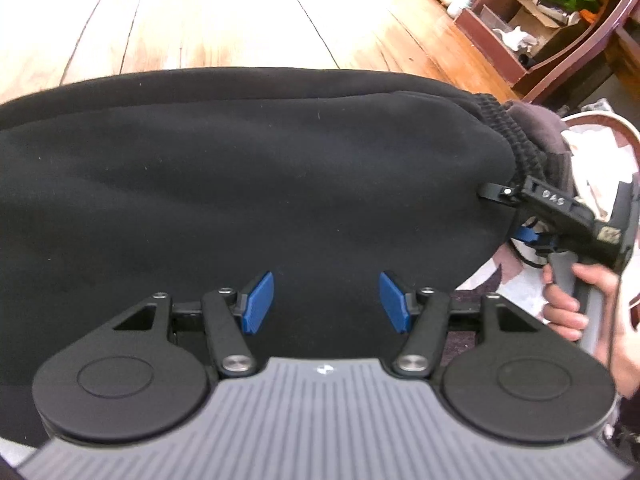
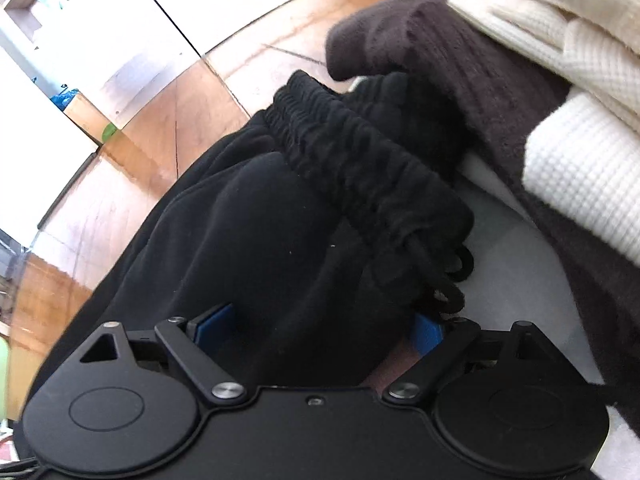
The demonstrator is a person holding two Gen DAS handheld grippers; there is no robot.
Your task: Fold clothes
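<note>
Black fleece pants (image 1: pixel 248 184) lie folded across the surface, their ribbed elastic waistband (image 2: pixel 352 160) and drawstring (image 2: pixel 448 280) at the right end. My left gripper (image 1: pixel 326 302) hovers just above the near edge of the pants, its blue pads wide apart and empty. My right gripper (image 2: pixel 320 332) shows in the left wrist view (image 1: pixel 516 216) at the waistband end. Its blue pads stand apart with a thick fold of the black fabric between them; the frames do not show whether they pinch it.
A dark brown garment (image 2: pixel 460 64) and folded cream waffle-knit clothes (image 2: pixel 576 52) lie beside the waistband on a white surface (image 2: pixel 516 264). Wooden floor (image 1: pixel 224 16) lies beyond. A wooden shelf with boxes (image 1: pixel 552 20) stands at the far right.
</note>
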